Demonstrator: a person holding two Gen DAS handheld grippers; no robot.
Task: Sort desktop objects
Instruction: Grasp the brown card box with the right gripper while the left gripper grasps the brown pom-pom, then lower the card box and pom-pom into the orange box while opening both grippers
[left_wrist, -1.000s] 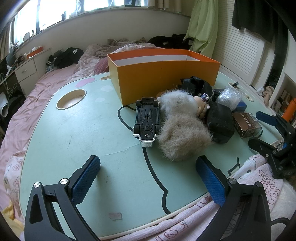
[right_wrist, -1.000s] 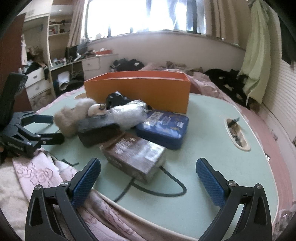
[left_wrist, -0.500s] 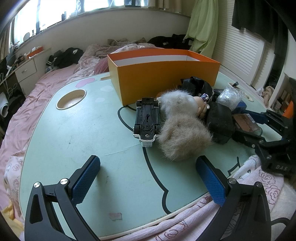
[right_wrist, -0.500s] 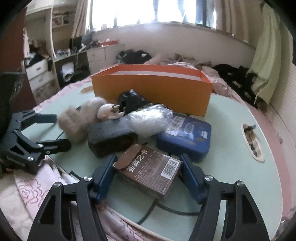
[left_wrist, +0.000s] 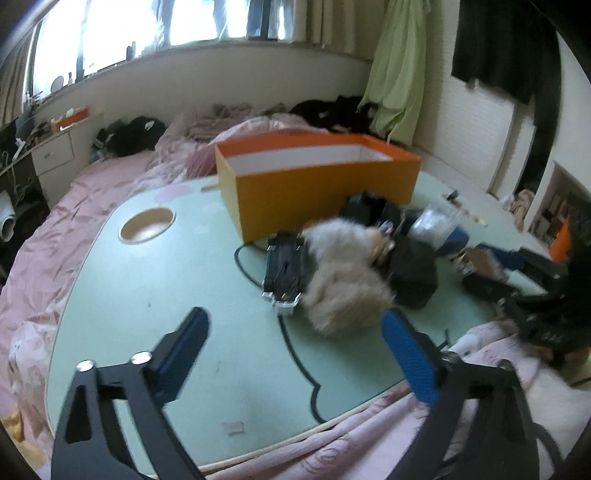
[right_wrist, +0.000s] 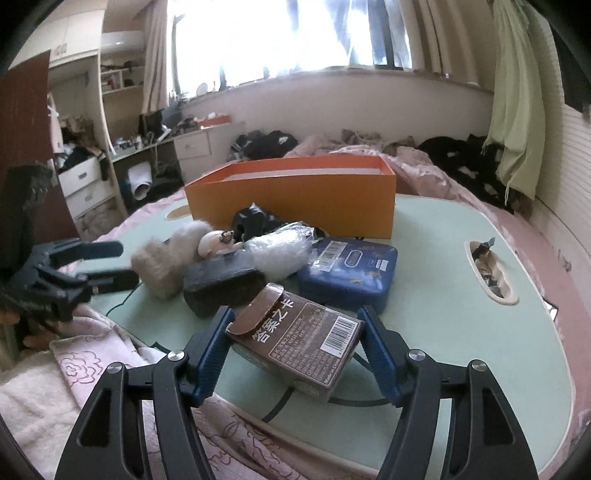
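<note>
Item: pale green rounded tabletop (right_wrist: 443, 302), its near edge running above a pink rose-print quilt (right_wrist: 122, 373); bare surface lay open at 3 o'clock in the right wrist view, broken only by an oval cut-out pocket (right_wrist: 511, 299) near the 2 o'clock rim, and open again at 9 o'clock in the left wrist view around a round cup recess (left_wrist: 147, 226). Right gripper (right_wrist: 297, 341): blue-padded fingers closed against both sides of a brown film-wrapped card box (right_wrist: 295, 332) with white characters and a barcode label, its near end tipped up off the table. Beyond it at 12 o'clock: a blue rectangular tin (right_wrist: 349, 273), a dark grey pouch (right_wrist: 221, 284), a crinkled clear plastic bag (right_wrist: 277, 251), a beige fur doll (right_wrist: 166, 262), and an open orange cardboard box (right_wrist: 295, 203). Left gripper (left_wrist: 293, 354): fingers spread wide, holding nothing, over bare table, with a black toy car chassis (left_wrist: 284, 269) at 12 o'clock just beside the doll.
</note>
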